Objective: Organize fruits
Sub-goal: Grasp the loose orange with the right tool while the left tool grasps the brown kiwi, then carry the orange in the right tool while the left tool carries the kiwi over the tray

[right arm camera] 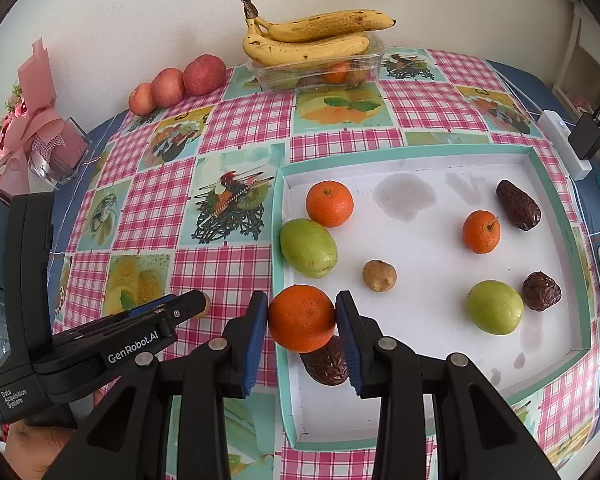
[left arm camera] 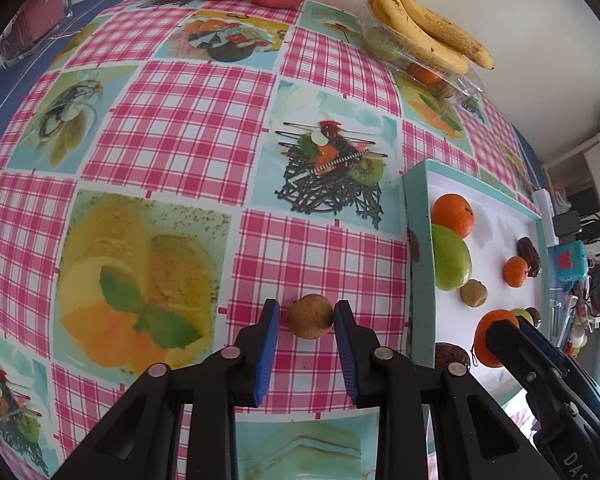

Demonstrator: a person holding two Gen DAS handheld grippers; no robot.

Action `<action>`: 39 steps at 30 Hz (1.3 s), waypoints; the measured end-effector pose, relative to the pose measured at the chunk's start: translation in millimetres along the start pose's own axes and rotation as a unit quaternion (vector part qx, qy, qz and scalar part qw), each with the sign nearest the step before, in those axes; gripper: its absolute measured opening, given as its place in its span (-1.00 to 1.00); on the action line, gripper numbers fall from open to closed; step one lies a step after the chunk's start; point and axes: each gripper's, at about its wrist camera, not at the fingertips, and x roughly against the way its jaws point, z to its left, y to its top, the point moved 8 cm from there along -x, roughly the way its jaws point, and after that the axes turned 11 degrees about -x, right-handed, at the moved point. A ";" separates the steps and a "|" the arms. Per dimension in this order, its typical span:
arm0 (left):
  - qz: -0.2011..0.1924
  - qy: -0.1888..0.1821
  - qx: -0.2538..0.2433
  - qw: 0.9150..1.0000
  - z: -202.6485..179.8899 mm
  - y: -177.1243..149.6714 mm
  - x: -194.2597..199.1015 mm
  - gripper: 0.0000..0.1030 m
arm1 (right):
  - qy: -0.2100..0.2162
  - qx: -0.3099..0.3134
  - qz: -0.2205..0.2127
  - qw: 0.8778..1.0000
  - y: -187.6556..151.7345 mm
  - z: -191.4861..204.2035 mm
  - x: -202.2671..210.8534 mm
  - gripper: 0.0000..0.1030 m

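**Both grippers on fruit at the tray's near corner**

Right gripper (right arm camera: 301, 322): blue pads pinch a tangerine (right arm camera: 301, 317) from both sides, contact on each side. The fruit sits over the near-left corner of the shallow teal-rimmed tray (right arm camera: 277, 216), above a wrinkled dark date (right arm camera: 327, 364) lying on the tray floor.

Left gripper (left arm camera: 307, 317): fingers bracket a small brown round fruit (left arm camera: 310, 316) resting on the checked tablecloth (left arm camera: 172, 128), just left of the tray wall. Right pad touches it; left pad shows a sliver of gap, so a firm grip cannot be told.

In the tray, right wrist view: green fruit (right arm camera: 308, 247) against the left wall, touching a second tangerine (right arm camera: 329, 203) behind it; small brown fruit (right arm camera: 379, 275) mid-floor; smaller tangerine (right arm camera: 481, 231) near a long date (right arm camera: 517, 205); another green fruit (right arm camera: 494, 307) beside a round date (right arm camera: 541, 291).

Far edge: bananas (right arm camera: 312, 38) atop a clear plastic box (right arm camera: 374, 60) holding more fruit; three red apples (right arm camera: 178, 85) in a row by the wall.
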 end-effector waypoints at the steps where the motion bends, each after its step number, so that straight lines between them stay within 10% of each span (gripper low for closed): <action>1: 0.000 0.000 -0.001 1.000 -0.4 -0.2 0.4 -0.48 | 0.000 0.000 0.000 1.000 0.2 -0.3 0.2 -0.29; 18: -0.053 -0.006 -0.023 0.998 -18.8 16.1 45.3 -0.50 | -0.052 -0.048 -0.022 0.997 13.5 -45.9 12.4 -0.29; 39: -0.074 -0.052 -0.160 0.983 -136.5 -4.5 78.1 -0.50 | -0.113 -0.141 -0.111 0.977 32.5 -133.3 84.4 -0.29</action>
